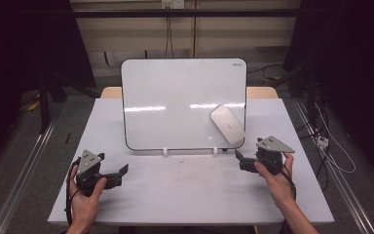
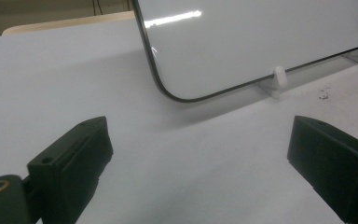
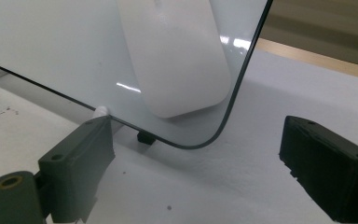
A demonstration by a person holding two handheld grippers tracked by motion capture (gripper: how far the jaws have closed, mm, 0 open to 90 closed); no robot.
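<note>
A white board with a thin black rim stands tilted back on small white feet in the middle of the table. A flat white eraser clings to its lower right corner. My left gripper rests low at the front left, open, nothing between its jaws; its view faces the board's lower left corner. My right gripper is held at the right, open and empty, just short of the board's lower right corner and the eraser.
The white table sits on a pale wooden one. Dark stands and trailing cables flank both sides on the floor. A few dark specks lie near the board's foot.
</note>
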